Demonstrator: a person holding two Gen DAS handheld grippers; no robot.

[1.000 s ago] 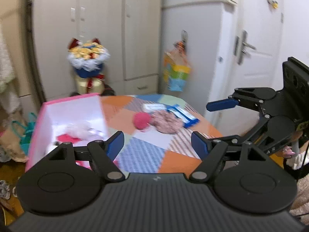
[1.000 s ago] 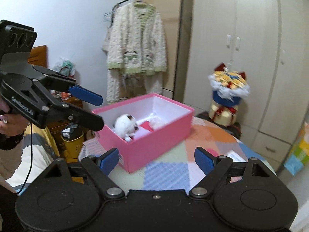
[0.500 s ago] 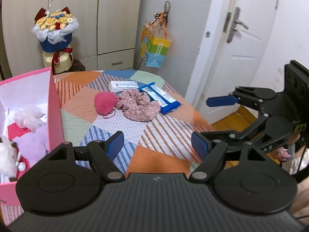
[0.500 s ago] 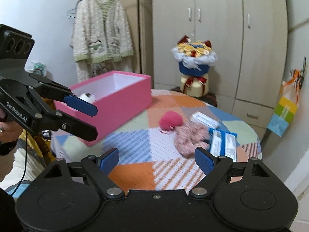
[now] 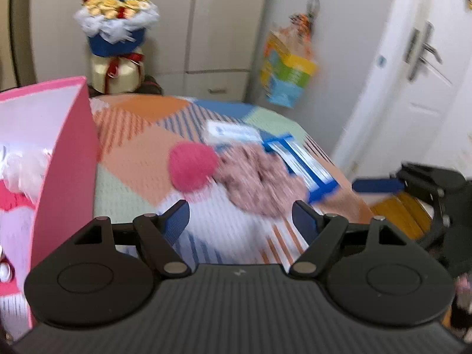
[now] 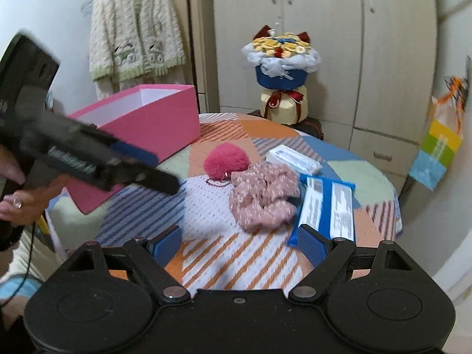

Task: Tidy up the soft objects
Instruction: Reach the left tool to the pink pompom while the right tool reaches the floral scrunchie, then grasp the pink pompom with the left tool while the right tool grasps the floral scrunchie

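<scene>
A fluffy pink pom-pom (image 5: 191, 166) (image 6: 226, 160) and a floral pink scrunchie (image 5: 259, 183) (image 6: 264, 196) lie side by side on the patchwork tablecloth (image 6: 212, 224). The pink box (image 5: 66, 159) (image 6: 153, 121) stands at the table's left and holds white and pink plush items (image 5: 17, 171). My left gripper (image 5: 242, 221) hangs open and empty above the cloth, just short of the pom-pom and scrunchie. My right gripper (image 6: 240, 244) is also open and empty, nearer the table's front edge, with the scrunchie ahead of it. Each gripper shows blurred in the other's view.
A blue tissue twin pack (image 6: 326, 206) and a white packet (image 6: 292, 157) lie right of the scrunchie. Behind the table stand a bouquet (image 6: 280, 67), wardrobe doors (image 6: 324, 44) and a hanging colourful bag (image 5: 287, 76). A cardigan (image 6: 132, 26) hangs at left; a door (image 5: 424, 67) at right.
Both grippers have sunk and come closer to the table. The views swung from the pink box toward the pom-pom and scrunchie. Jaws stayed equally wide.
</scene>
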